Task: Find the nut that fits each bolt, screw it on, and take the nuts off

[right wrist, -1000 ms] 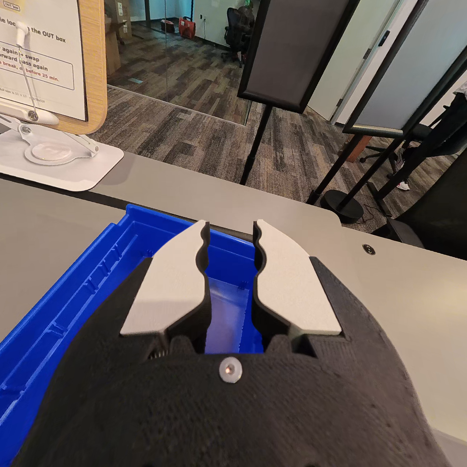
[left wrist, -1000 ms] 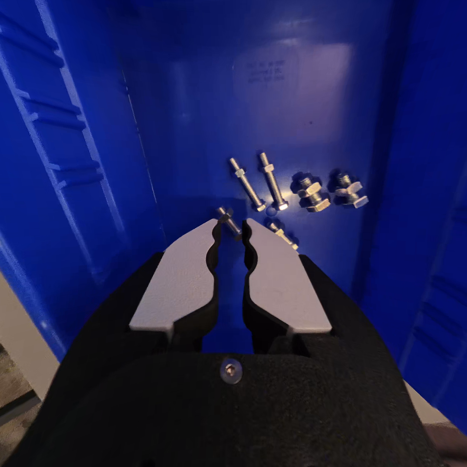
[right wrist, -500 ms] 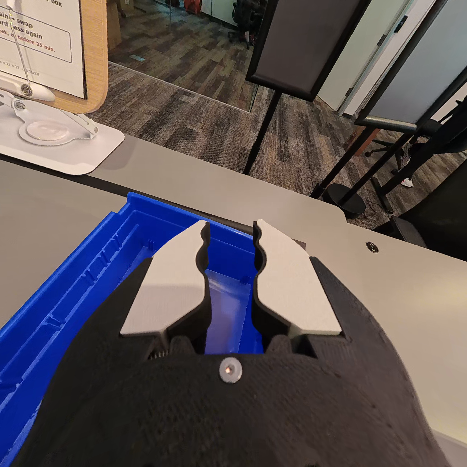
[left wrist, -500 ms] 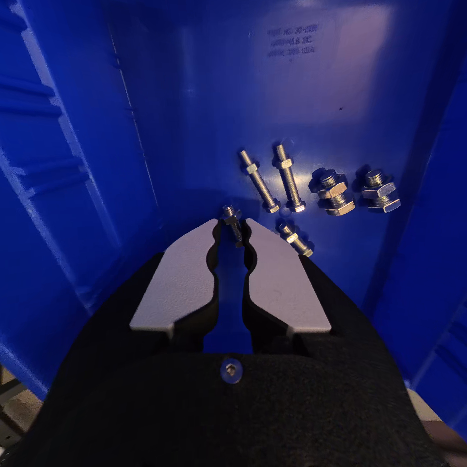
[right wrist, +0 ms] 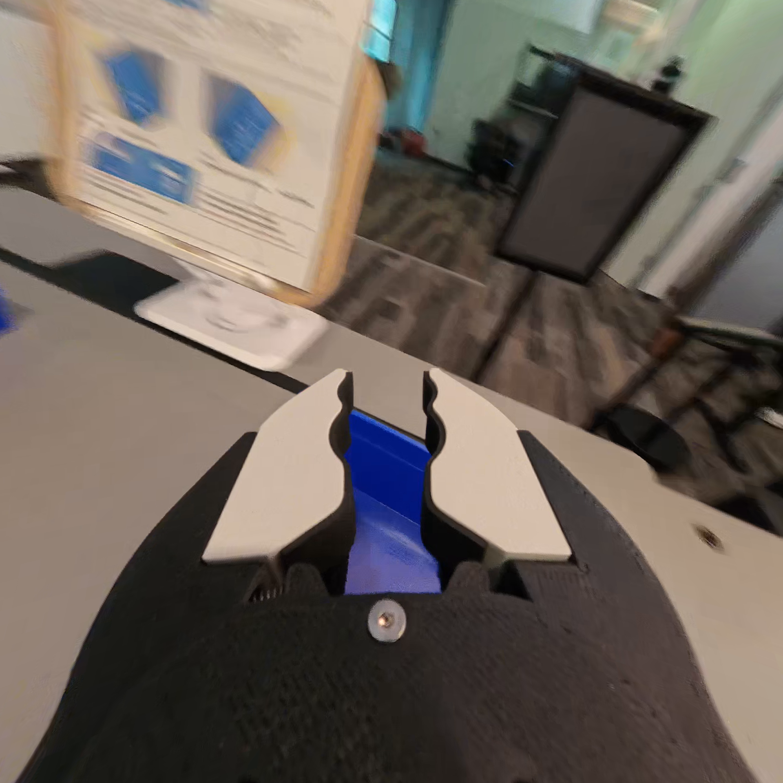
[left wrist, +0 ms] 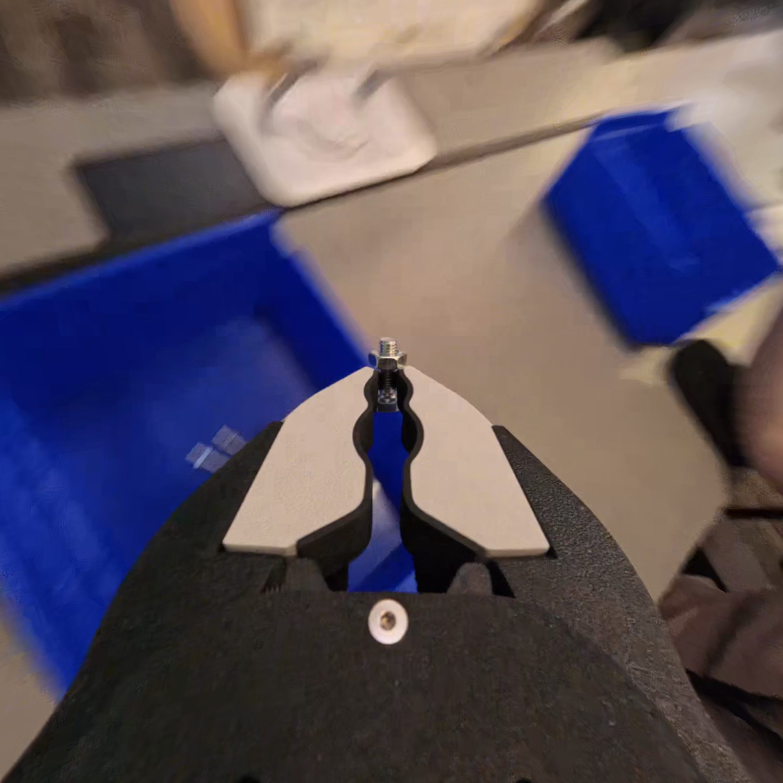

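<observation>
Blue bin, left: blurred, on the table, below and left of the lifted hardware.
Left tongs: clenched on a small bolt, head back between the fingers.
Bolt axis: straight forward along the tongs, threaded tip outward.
Nut: already on the thread, just past the fingertips.
Second blue bin: far right on the table.
Right tongs: released, holding nothing, above a blue bin.
Next move, likely: right tongs meet the exposed nut head-on to unscrew it.
</observation>
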The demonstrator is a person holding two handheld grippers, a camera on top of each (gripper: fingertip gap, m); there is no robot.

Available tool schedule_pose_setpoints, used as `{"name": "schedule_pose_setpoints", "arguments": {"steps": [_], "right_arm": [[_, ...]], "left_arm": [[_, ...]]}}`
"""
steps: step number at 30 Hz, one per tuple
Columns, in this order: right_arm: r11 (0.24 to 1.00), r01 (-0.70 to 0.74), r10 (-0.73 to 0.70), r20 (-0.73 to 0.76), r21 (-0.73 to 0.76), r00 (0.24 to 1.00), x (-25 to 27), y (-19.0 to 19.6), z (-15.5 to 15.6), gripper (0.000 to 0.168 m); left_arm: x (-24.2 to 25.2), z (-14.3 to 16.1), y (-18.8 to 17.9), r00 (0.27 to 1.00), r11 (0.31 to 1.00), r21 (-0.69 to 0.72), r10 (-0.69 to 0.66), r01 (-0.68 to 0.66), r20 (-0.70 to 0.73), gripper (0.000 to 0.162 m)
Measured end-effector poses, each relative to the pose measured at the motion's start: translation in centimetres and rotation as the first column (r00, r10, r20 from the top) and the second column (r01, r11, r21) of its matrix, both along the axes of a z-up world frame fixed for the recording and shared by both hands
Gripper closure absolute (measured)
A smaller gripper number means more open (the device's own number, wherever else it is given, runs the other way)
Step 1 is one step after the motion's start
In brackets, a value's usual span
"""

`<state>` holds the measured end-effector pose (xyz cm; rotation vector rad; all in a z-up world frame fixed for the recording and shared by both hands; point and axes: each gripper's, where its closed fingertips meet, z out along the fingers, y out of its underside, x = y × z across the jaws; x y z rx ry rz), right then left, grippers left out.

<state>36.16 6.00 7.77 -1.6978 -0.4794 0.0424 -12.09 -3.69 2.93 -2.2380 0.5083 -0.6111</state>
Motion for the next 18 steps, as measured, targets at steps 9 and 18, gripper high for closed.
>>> {"name": "schedule_pose_setpoints", "arguments": {"steps": [9, 18], "right_arm": [[0.378, -0.898, 0.848, -0.473, 0.225, 0.238, -21.8, -16.0, 7.0, 0.155], [0.282, -0.949, 0.878, -0.436, 0.142, 0.196, -26.1, -18.7, 4.8, 0.157]], "left_arm": [[19.1, 8.1, -7.0, 0.707, 0.775, 0.423, -0.617, 0.469, 0.347, 0.155], [22.6, 7.2, -9.0, 0.668, 0.709, 0.463, -0.688, 0.533, 0.285, 0.155]]}}
